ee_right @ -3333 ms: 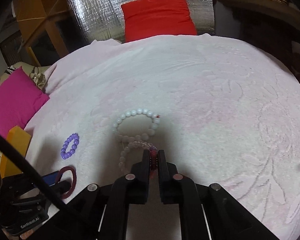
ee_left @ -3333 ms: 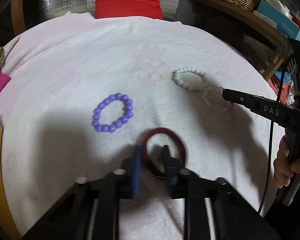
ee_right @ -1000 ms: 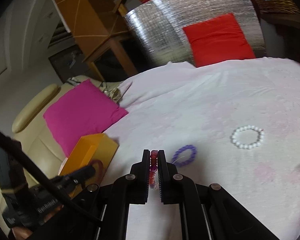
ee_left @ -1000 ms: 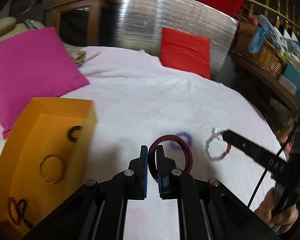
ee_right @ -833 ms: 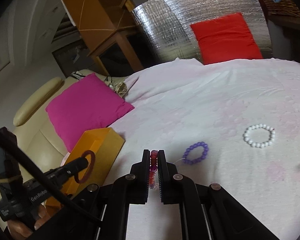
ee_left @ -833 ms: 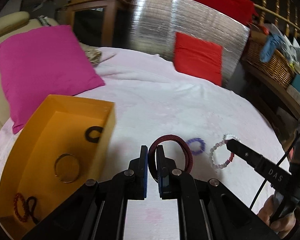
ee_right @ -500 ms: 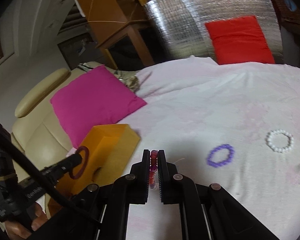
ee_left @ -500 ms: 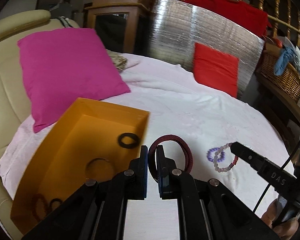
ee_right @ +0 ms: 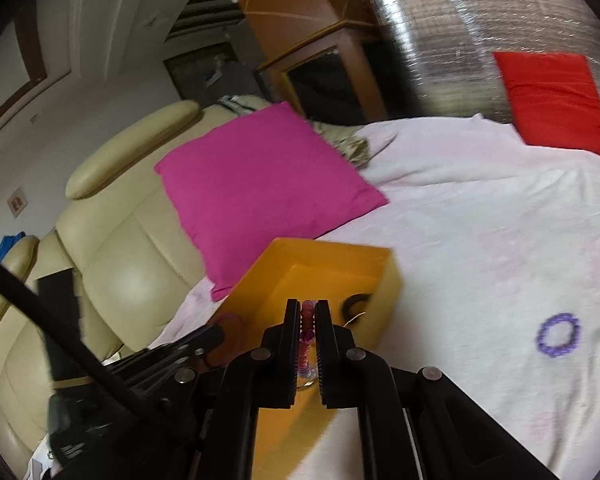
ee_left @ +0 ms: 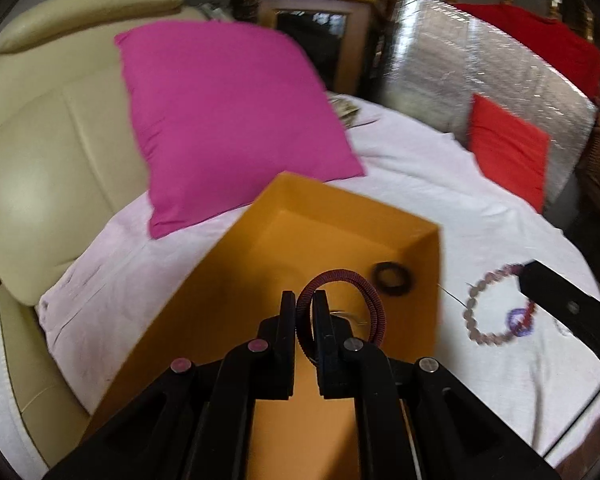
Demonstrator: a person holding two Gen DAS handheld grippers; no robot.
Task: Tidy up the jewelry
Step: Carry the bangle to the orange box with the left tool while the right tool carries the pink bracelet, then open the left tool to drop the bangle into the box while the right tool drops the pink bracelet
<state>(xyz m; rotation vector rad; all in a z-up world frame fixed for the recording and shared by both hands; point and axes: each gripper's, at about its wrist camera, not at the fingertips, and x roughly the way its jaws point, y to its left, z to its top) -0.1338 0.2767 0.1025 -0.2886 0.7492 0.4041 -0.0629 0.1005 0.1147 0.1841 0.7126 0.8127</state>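
Both tools are matte black: the left tool (ee_left: 304,304) has two flat, straight fingers on angled linkage arms with round silver screw heads at the pivots. The right tool (ee_right: 308,314) matches, its finger faces ribbed, and a thick black cable (ee_right: 52,332) crosses to its left.

Orange box (ee_left: 416,236) open-topped below both jaws; interior unobstructed except black ring (ee_left: 392,279) ahead-right. Pink cushion (ee_left: 228,120) blocks beyond far wall.

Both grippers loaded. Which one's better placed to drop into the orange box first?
Left, probably. The left gripper holds the dark red bangle already over the orange box. The right gripper's beaded bracelet hangs outside the box wall, over the white cloth.
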